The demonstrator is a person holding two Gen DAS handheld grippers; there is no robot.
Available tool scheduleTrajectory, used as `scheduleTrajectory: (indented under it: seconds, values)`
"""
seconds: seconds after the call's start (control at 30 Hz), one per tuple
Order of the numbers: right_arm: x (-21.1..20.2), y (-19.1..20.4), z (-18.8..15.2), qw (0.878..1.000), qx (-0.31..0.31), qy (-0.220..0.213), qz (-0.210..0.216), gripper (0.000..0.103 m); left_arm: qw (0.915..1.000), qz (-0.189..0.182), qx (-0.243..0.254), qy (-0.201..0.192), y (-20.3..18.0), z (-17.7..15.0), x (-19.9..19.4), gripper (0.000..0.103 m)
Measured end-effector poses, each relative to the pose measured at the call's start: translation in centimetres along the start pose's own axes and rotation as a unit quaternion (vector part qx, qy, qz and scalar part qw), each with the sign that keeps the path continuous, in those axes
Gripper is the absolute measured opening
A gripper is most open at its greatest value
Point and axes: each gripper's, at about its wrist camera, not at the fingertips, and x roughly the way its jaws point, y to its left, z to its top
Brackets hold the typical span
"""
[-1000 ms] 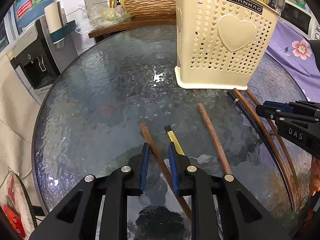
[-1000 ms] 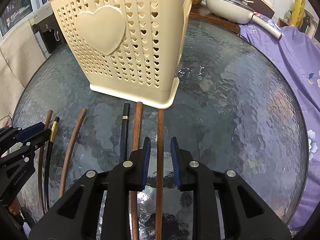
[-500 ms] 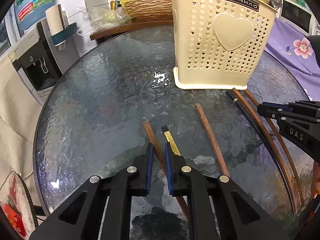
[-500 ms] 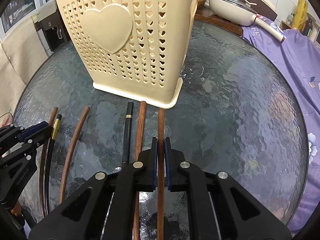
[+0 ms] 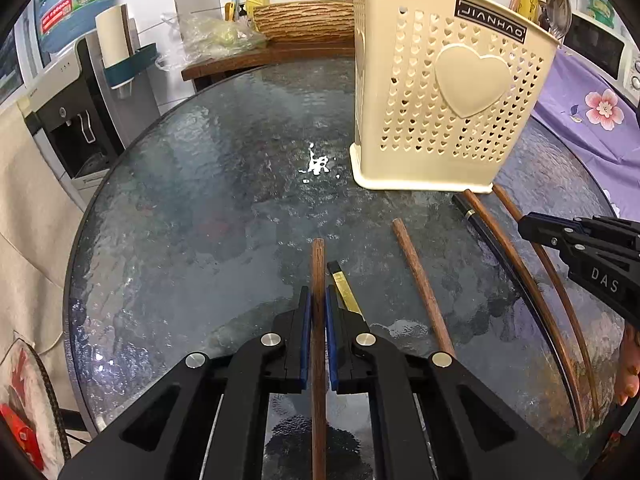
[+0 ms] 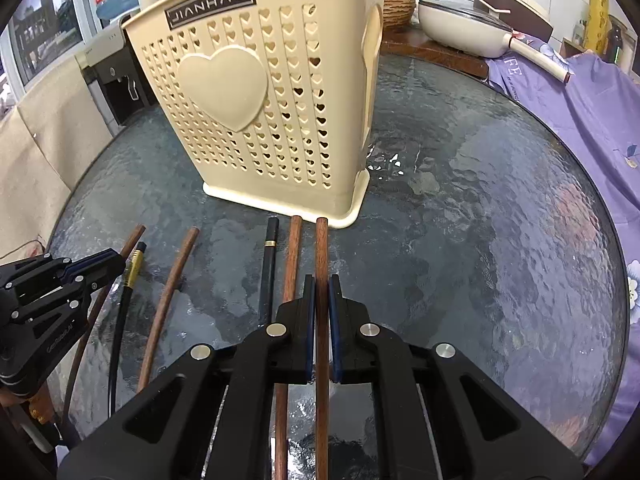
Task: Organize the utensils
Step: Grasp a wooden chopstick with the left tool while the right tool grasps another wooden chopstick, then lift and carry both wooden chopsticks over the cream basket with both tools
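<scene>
Landmark: cream plastic utensil basket [image 5: 448, 108], upright on the round textured-glass table [image 5: 192, 208]. Walls perforated with small heart holes, one big raised heart on the face, black JIANHAO label near the rim, flared solid base.

Left gripper [image 5: 317, 304]: black body, blue pads pressed together on a round brown wooden chopstick [image 5: 318, 264], matte grain. The stick's tip points toward the basket, well short of its base and off its left corner. Whether the stick is lifted off the glass, cannot tell.

Just right of that stick lies a black chopstick with gold band [image 5: 345, 288], squared end, glossy, partly under the left gripper's finger. Further right, a loose brown chopstick [image 5: 420, 280] lies flat, also short of the basket.

Right gripper [image 6: 319, 300]: blue pads clamped on another brown wooden chopstick [image 6: 321, 248]. Its end sits just in front of the basket's near corner base, almost touching. Beside it on the left, a second brown stick [image 6: 292, 256] parallel, then a slim black chopstick with thin gold ring [image 6: 269, 260], both with ends near the basket base.

Beyond the basket, a white lidded pan [image 6: 464, 28] on a wooden counter. Right of the basket, purple floral cloth [image 6: 592, 112].
</scene>
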Motion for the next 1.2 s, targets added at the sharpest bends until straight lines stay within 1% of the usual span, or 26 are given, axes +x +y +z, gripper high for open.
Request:
scheduleTrajectory:
  seconds: [0.2,0.53,0.6,0.8,1.03,1.2]
  values:
    - [-1.3,-0.5,-0.2,1.000,0.010,-0.021,0.018,0.007,0.9999,-0.005,-0.003,-0.015,0.2,-0.2,-1.2,0.007]
    - [-6.0,-1.8,0.1,0.995,0.033,-0.070,0.055,0.007,0.9977,-0.030,-0.003,-0.060,0.6,0.6,-4.9,0.007]
    - [-6.6,-1.9,0.1,0.995,0.033,-0.076,0.058,0.007,0.9973,-0.032,-0.001,-0.065,0.6,0.7,-5.4,0.007]
    - [-9.0,-2.3,0.2,0.992,0.039,-0.097,0.074,0.007,0.9950,-0.054,-0.006,-0.084,0.7,0.8,-7.4,0.007]
    - [-12.3,-2.0,0.2,0.988,0.030,-0.125,0.086,0.007,0.9907,-0.066,-0.006,-0.119,1.3,1.3,-10.3,0.007]
    - [-14.7,-1.4,-0.1,0.986,0.011,-0.141,0.087,0.007,0.9870,-0.072,-0.002,-0.144,1.4,1.4,-12.5,0.007]
